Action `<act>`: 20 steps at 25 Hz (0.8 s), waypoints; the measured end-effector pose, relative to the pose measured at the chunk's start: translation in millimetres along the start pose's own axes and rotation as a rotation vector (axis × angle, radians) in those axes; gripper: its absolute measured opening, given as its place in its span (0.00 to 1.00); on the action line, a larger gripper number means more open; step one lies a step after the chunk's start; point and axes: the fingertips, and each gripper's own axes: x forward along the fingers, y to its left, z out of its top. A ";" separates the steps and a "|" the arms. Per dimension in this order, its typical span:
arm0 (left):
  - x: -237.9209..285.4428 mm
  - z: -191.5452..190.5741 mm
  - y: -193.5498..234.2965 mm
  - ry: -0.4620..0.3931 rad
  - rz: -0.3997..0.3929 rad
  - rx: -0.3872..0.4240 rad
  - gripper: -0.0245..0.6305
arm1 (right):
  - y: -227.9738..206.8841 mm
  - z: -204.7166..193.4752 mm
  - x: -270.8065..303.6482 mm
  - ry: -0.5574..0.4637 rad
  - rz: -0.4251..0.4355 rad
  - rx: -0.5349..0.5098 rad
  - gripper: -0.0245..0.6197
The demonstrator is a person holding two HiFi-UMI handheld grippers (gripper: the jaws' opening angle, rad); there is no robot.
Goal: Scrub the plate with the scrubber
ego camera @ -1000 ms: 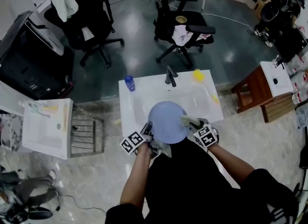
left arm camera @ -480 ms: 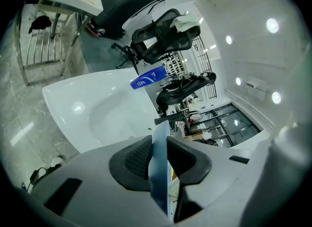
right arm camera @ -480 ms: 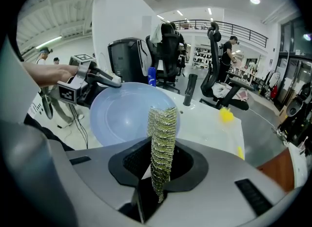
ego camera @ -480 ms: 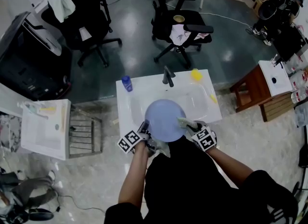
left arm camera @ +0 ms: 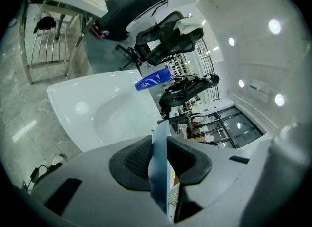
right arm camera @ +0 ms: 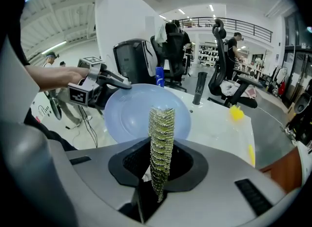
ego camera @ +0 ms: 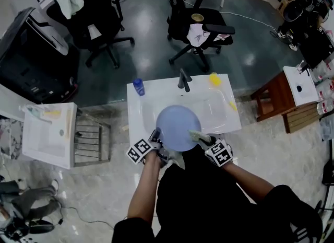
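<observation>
You stood at the sink with both bare forearms reaching forward from your body, elbows bent, and the 2 grippers meeting at the near edge of the basin. Your left forearm ran up and slightly inward. Its hand held the left gripper at the lower-left rim of the plate, with the marker cube turned outward toward you. In the left gripper view, its 2 jaws were pinched on the plate's thin edge, pads flat against either face.

That grip held the plate above the near half of the basin, in front of the faucet, and the right gripper view showed its hollow face.

Your right forearm came in from the lower right, the wrist angled inward. The right gripper sat at the plate's lower-right rim. Its jaws were clamped on the scrubber, a greenish mesh strip standing up between the pads. From the head view, its tip lay at the plate's rim; whether it touched I could not tell.

A blue bottle stood on the sink's far-left corner.
</observation>
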 end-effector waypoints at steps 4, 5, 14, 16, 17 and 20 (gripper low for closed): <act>0.2 0.0 3.0 -0.010 0.005 -0.007 0.16 | 8.6 -3.4 -0.7 0.009 0.027 0.033 0.14; 0.8 0.1 2.5 -0.011 0.005 -0.008 0.16 | 10.5 -3.6 -0.8 0.011 0.033 0.042 0.14; 9.0 4.5 -3.7 -0.025 0.000 -0.011 0.16 | 22.9 6.5 0.3 -0.010 0.073 0.104 0.14; 11.0 4.7 -5.2 -0.027 0.003 -0.010 0.16 | 24.9 7.9 -0.5 -0.015 0.079 0.128 0.14; 11.8 4.7 -6.0 -0.027 0.003 -0.010 0.16 | 26.8 9.2 -0.9 -0.019 0.083 0.141 0.14; 13.4 4.3 -5.2 -0.031 0.005 -0.015 0.16 | 33.0 11.0 0.7 -0.030 0.098 0.174 0.14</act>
